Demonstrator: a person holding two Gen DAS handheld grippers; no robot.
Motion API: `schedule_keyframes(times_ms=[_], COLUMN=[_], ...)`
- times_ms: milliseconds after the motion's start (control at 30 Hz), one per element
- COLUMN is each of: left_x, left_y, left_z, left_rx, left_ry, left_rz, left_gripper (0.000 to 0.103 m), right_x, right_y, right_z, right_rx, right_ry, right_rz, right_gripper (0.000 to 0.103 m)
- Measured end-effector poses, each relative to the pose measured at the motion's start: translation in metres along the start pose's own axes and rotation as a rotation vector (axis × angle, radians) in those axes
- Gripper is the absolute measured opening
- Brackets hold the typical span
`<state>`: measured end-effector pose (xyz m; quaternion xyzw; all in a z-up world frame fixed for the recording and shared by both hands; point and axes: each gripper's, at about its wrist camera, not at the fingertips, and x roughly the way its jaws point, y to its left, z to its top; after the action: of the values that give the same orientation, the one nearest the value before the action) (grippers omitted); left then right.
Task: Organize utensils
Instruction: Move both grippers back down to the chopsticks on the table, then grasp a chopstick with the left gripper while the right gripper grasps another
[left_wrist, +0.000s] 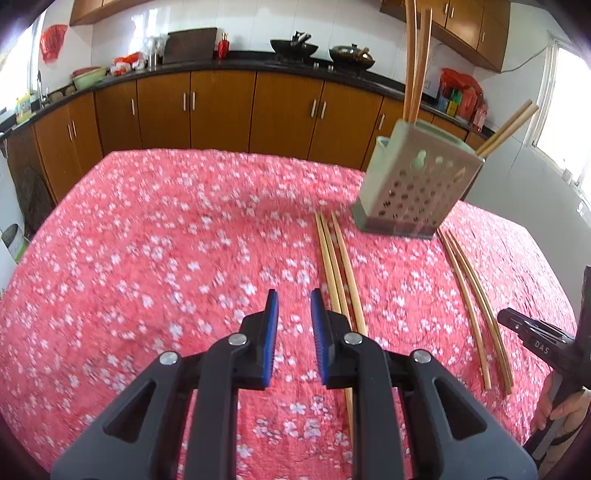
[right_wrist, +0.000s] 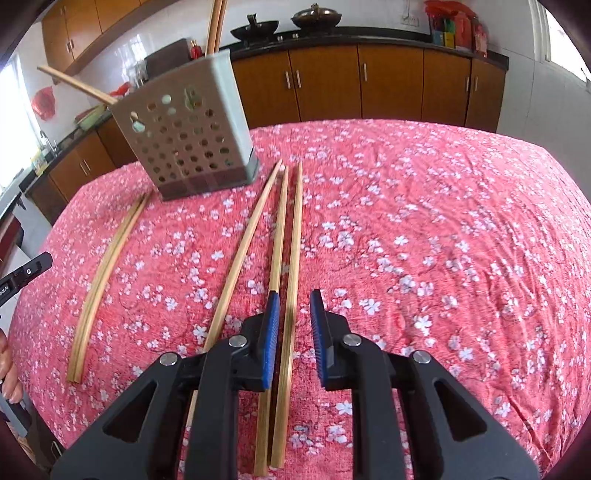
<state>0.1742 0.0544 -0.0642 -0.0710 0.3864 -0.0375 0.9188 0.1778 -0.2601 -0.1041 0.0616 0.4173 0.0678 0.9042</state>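
A pale green perforated utensil holder (left_wrist: 413, 184) stands on the red floral tablecloth (left_wrist: 166, 240) with several wooden chopsticks upright in it. Three loose chopsticks (left_wrist: 338, 266) lie just right of my left gripper (left_wrist: 293, 295). Its blue pads stand a narrow gap apart with only cloth between them. A curved pair of chopsticks (left_wrist: 476, 306) lies further right. In the right wrist view my right gripper (right_wrist: 294, 295) hangs low over the three chopsticks. One chopstick (right_wrist: 291, 314) runs between its pads, which do not press on it. Another chopstick (right_wrist: 279, 229) passes under the left finger.
The holder (right_wrist: 188, 136) stands at the far left in the right wrist view, with the curved pair (right_wrist: 107, 266) in front of it. A person's hand (left_wrist: 557, 410) grips a handle at the right edge. Brown kitchen cabinets (left_wrist: 221, 107) and a worktop with pots lie beyond the table.
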Motion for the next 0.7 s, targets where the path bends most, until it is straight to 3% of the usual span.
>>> schedule_keyframes(times_ms=[167, 267, 500, 700], left_x=[0.009, 0.013, 0.020, 0.029], left_y=[-0.003, -0.005, -0.018, -0.029], left_z=[-0.007, -0.010, -0.021, -0.031], left_rx=[-0.003, -0.003, 0.033, 0.092], left_ry=[0.036, 0.055, 0.091, 0.125], left_rz=[-0.024, -0.044, -0.089, -0.082], left_gripper=[0.019, 0.019, 0.017, 0.014], right_x=[0.011, 0.010, 0.009, 0.007], right_y=[-0.002, -0.004, -0.034, -0.037], right_z=[-0.003, -0.003, 0.001, -0.002], right_rx=[-0.005, -0.023, 0.093, 0.079], right_ry=[0.024, 0.019, -0.004, -0.008], right_rz=[-0.013, -0.035, -0.111, -0.120], right_gripper=[0.017, 0.008, 0.008, 0.008])
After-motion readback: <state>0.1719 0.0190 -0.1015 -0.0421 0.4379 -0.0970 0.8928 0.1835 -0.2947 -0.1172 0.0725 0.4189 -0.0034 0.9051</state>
